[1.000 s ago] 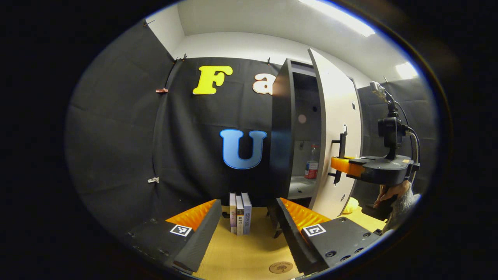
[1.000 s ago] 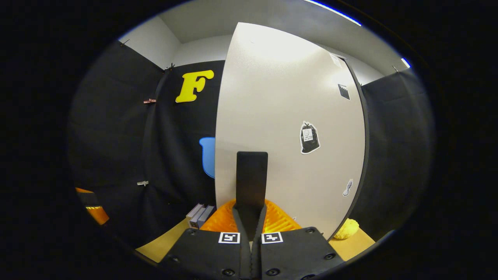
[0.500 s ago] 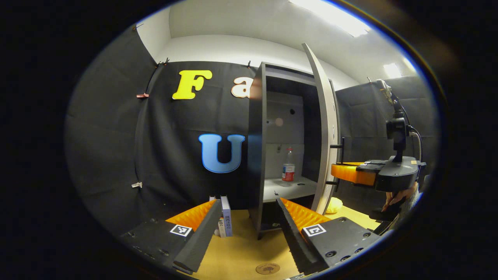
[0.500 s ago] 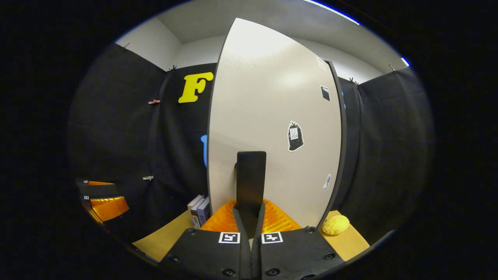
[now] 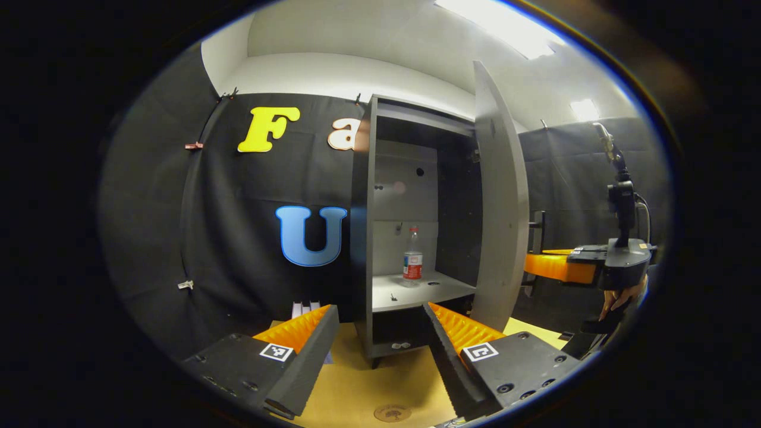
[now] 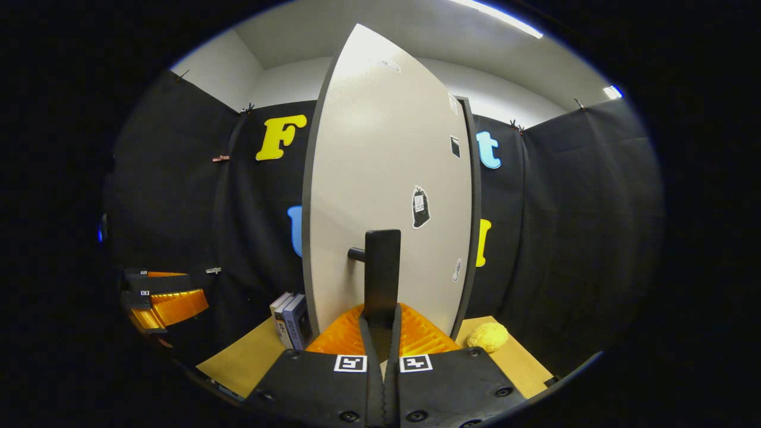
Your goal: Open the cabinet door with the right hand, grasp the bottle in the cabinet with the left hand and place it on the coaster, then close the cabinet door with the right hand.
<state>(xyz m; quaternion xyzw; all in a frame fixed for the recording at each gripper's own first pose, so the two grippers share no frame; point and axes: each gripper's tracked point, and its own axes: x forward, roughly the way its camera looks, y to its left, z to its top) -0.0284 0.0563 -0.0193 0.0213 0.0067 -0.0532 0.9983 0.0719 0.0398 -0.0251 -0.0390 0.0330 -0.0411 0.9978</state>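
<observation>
The dark cabinet (image 5: 362,238) stands open, and its pale door (image 5: 502,196) is swung out to the right. A clear bottle (image 5: 412,257) with a red label stands upright on the cabinet's light shelf (image 5: 416,290). My left gripper (image 5: 380,309) is open and empty, low over the table in front of the cabinet and well short of the bottle. A round wooden coaster (image 5: 392,412) lies on the table just below it. My right gripper (image 6: 382,324) is shut on the door's black bar handle (image 6: 381,267); the same gripper (image 5: 556,266) shows at the door's outer face.
A few books (image 6: 288,318) stand upright on the yellow table (image 6: 250,362) left of the cabinet. A yellow lumpy object (image 6: 487,336) lies on the table behind the door. A hand (image 5: 618,297) holds the right gripper.
The door has swung much further open with my right gripper on its handle. The cabinet's inside and the bottle now face my left gripper, which stayed open.
</observation>
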